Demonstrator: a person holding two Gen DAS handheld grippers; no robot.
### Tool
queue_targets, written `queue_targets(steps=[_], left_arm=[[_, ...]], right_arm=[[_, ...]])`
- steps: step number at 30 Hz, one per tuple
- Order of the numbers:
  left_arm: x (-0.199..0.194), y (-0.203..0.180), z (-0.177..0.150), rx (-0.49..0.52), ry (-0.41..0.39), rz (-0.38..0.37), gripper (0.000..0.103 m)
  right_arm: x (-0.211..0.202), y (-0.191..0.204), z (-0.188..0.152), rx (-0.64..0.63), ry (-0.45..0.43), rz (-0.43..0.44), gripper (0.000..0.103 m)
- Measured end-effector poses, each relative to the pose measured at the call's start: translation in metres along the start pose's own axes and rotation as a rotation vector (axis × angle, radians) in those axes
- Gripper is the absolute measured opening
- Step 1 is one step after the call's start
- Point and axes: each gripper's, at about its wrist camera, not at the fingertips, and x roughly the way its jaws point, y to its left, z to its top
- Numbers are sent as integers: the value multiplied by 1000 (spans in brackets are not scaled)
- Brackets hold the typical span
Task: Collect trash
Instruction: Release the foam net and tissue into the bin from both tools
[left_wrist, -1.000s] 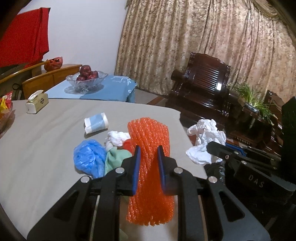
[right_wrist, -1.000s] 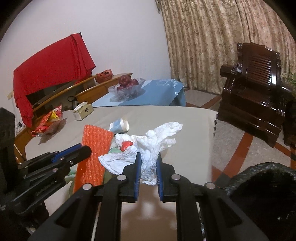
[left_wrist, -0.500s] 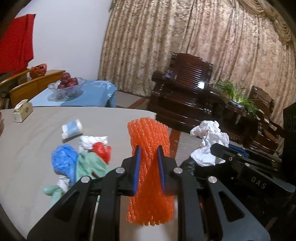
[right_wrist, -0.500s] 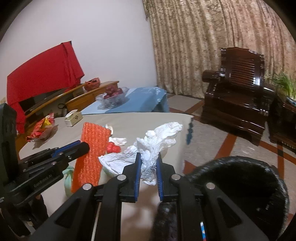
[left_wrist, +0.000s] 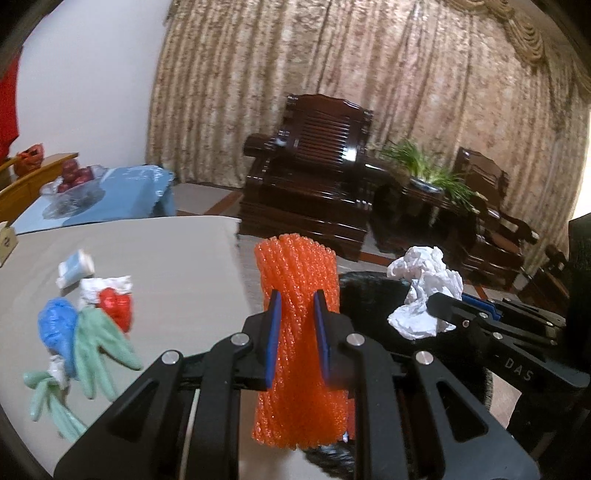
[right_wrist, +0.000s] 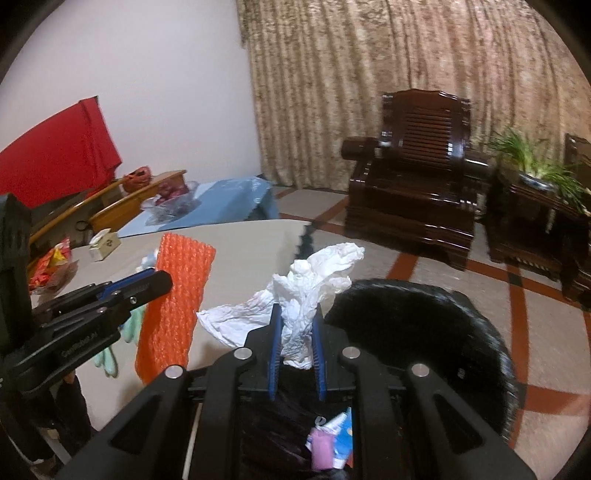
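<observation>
My left gripper (left_wrist: 297, 332) is shut on an orange foam net sleeve (left_wrist: 300, 295), held upright at the table's right edge; it also shows in the right wrist view (right_wrist: 173, 295). My right gripper (right_wrist: 297, 328) is shut on a crumpled white tissue (right_wrist: 306, 291), held over the open black trash bag (right_wrist: 424, 332); the tissue also shows in the left wrist view (left_wrist: 424, 291). The bag holds pink and blue scraps (right_wrist: 328, 439). On the grey table (left_wrist: 177, 258) lie a blue bag (left_wrist: 55, 325), green gloves (left_wrist: 96, 350), a red scrap (left_wrist: 116, 306) and a small blue-white pack (left_wrist: 75, 267).
A dark wooden armchair (left_wrist: 314, 184) and a side table with a plant (left_wrist: 424, 177) stand beyond the table. A fruit bowl (left_wrist: 70, 184) sits on a blue-covered table at the left. A tissue box (right_wrist: 103, 243) and snack packets (right_wrist: 51, 266) lie at the table's far side.
Both grippers have swung right, away from the table, each keeping its load. The black trash bag has come into view and now lies under the right gripper.
</observation>
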Motion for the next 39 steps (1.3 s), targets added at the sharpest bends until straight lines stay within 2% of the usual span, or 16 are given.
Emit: queue_targets(steps=[14, 16, 20, 21, 22, 23, 25, 26, 27, 29, 31, 36, 39], left_arm=[[48, -63, -23, 84, 90, -111, 17], [54, -68, -26, 91, 104, -117, 20], [64, -73, -30, 98, 123, -123, 28], [66, -74, -30, 100, 130, -122, 36], [67, -74, -31, 98, 132, -121, 42], [68, -72, -32, 91, 135, -121, 43], [68, -70, -32, 87, 142, -122, 48], [68, -68, -33, 86, 143, -117, 52], [67, -67, -32, 84, 141, -113, 58], [65, -64, -31, 83, 134, -102, 62], [57, -59, -29, 86, 111, -78, 74], [36, -38, -20, 72, 61, -16, 85], [21, -21, -16, 54, 35, 23, 87]], right_arm=[[-16, -58, -36, 66, 54, -122, 15], [-15, -64, -41, 70, 65, -130, 15], [-10, -73, -51, 78, 95, -157, 25], [-10, -74, -53, 81, 102, -163, 28], [-9, -76, -55, 84, 108, -169, 38], [-8, -77, -57, 89, 112, -178, 48], [-8, -77, -60, 95, 117, -185, 57], [-8, -77, -61, 97, 118, -192, 68], [-8, -78, -60, 98, 116, -198, 73], [-10, -76, -60, 99, 104, -206, 85], [-13, -73, -57, 99, 86, -205, 92], [-23, -59, -44, 86, 1, -174, 97], [-23, -46, -37, 75, -27, -142, 97]])
